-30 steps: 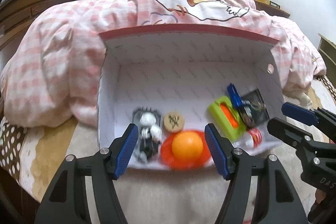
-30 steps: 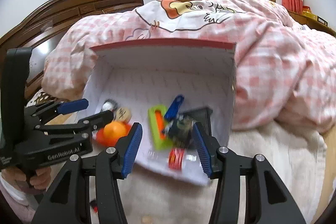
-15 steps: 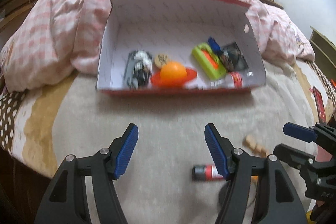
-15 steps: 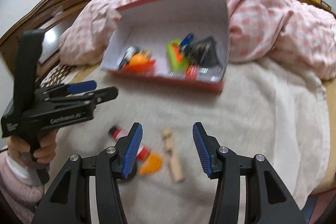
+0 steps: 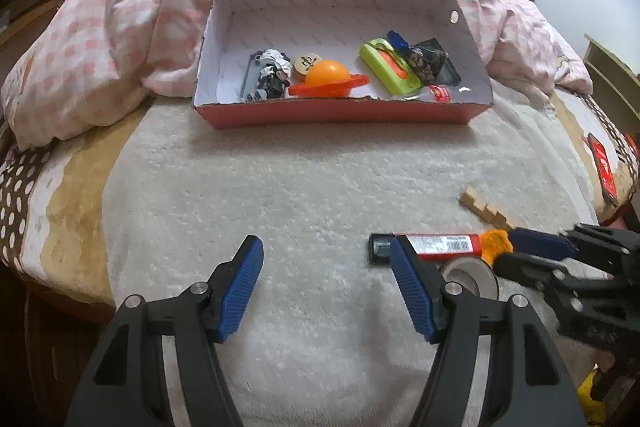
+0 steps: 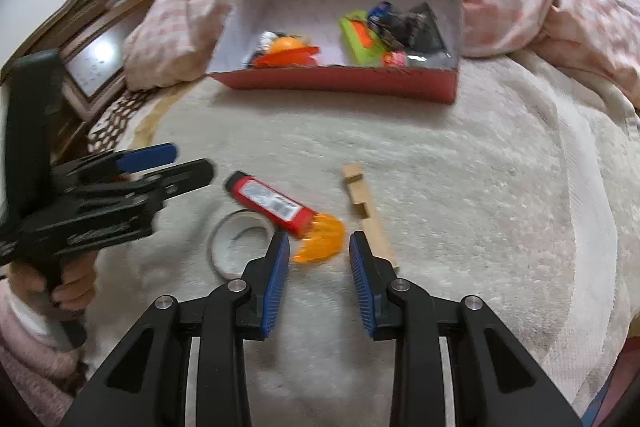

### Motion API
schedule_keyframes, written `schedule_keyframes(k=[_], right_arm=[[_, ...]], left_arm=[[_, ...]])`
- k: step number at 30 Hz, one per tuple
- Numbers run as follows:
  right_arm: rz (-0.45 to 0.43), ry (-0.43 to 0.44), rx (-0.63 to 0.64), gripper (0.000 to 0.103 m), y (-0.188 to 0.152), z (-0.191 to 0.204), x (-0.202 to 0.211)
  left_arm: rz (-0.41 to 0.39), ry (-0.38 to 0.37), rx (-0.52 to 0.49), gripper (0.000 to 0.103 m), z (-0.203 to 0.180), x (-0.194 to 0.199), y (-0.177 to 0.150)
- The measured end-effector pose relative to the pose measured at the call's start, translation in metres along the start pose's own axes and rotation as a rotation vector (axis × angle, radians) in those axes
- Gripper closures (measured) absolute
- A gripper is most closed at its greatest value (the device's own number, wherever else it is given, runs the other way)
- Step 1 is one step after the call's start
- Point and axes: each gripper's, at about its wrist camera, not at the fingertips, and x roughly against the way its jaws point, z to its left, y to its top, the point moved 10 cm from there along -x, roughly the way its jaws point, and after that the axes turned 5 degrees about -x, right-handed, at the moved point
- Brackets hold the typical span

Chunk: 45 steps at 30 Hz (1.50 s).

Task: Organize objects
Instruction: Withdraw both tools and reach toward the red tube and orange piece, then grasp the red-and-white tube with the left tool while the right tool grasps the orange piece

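Right wrist view: the right tool [image 6: 316,259] hangs over the bed's white blanket [image 6: 460,187], its jaws closing with the orange piece [image 6: 322,239] just ahead of them, untouched. A red tube [image 6: 272,205], tape ring [image 6: 236,243] and wooden stick [image 6: 366,207] lie close by. The left tool [image 5: 326,287] stands half open, empty. The red box [image 5: 340,113] sits farther back.

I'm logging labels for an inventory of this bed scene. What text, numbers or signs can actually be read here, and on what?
None can be read with certainty.
Red tube: white label with a barcode and fine print, too small and blurred.
Round wooden disc in the red box: a dark carved character, not legible.
Left gripper: raised lettering on its body, blurred.
Red packet in the box: white marks, unreadable.
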Motion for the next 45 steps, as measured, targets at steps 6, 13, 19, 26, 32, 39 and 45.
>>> schedule_keyframes(k=[6,13,19,26,32,39,45], right_arm=[[-0.019,-0.019,-0.014,0.080,0.002,-0.007,-0.004],[-0.032,-0.073,-0.016,0.093,-0.001,-0.023,0.007],[-0.036,-0.096,-0.007,0.093,-0.006,-0.029,0.013],[-0.039,-0.098,-0.001,0.093,-0.008,-0.030,0.009],[-0.043,-0.086,-0.007,0.092,-0.010,-0.031,0.009],[-0.053,-0.090,0.012,0.092,-0.011,-0.030,0.009],[-0.057,-0.076,0.000,0.092,-0.011,-0.030,0.009]], left_arm=[[-0.010,-0.030,-0.025,0.037,-0.008,0.007,-0.006],[-0.028,-0.102,-0.067,0.037,-0.028,0.018,-0.007],[-0.015,-0.166,-0.126,0.037,-0.053,0.019,-0.016],[0.044,-0.187,-0.055,0.037,-0.057,0.000,-0.004],[0.097,-0.160,-0.033,0.031,-0.064,-0.020,0.003],[0.110,-0.128,-0.126,0.024,-0.074,-0.027,0.000],[0.096,-0.097,-0.173,0.021,-0.076,-0.034,0.003]])
